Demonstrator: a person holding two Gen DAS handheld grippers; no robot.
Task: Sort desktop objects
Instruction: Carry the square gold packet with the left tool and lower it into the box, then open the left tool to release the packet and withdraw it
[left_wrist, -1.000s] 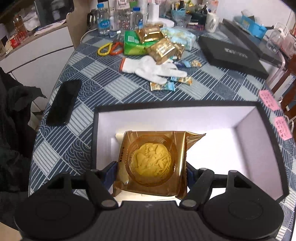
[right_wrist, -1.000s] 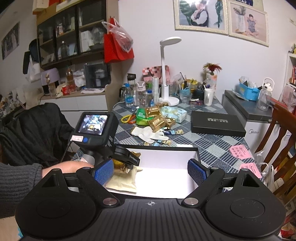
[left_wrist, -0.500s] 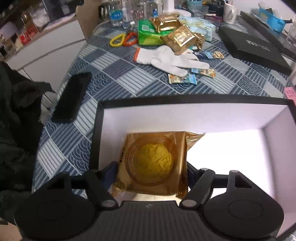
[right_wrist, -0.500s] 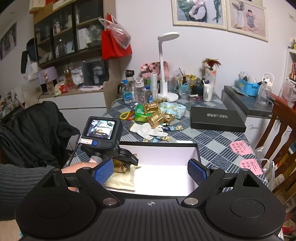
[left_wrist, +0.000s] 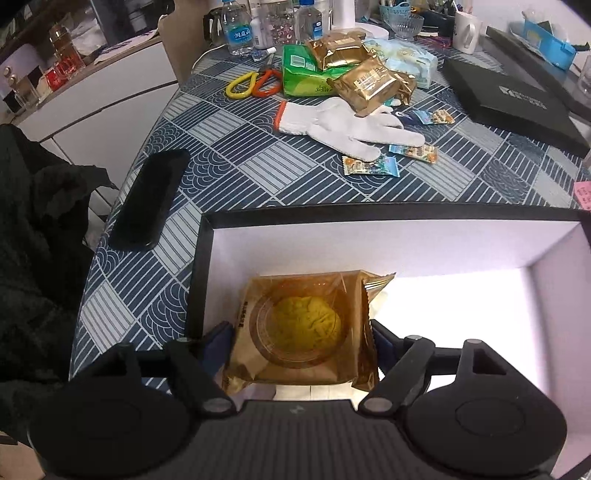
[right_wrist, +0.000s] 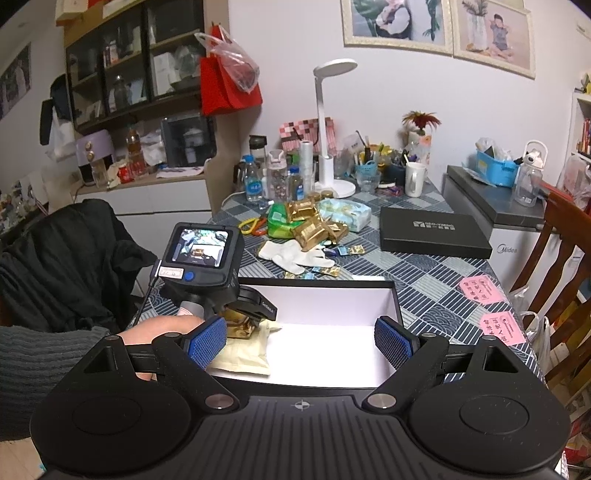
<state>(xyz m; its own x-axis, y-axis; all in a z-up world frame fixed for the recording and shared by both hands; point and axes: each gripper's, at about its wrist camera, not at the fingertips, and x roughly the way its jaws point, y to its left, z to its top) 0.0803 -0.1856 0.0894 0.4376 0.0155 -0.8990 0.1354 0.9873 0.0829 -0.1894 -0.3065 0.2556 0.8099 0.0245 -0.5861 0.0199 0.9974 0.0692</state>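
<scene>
Mooncake's in the box!
Left gripper (left_wrist: 301, 341) jaws opening, pads now off the gold packet (left_wrist: 301, 332) (first snack sorted); right gripper (right_wrist: 300, 341) waits open, empty.

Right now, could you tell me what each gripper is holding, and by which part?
The left gripper is opening around the gold-wrapped mooncake, pads at its side edges in the box. The right gripper holds nothing.

White wall (right_wrist: 295, 92), dark cabinet (right_wrist: 136, 62)

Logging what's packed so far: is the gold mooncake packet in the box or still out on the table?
In: the gold mooncake packet lies inside the box, near its left wall.
</scene>
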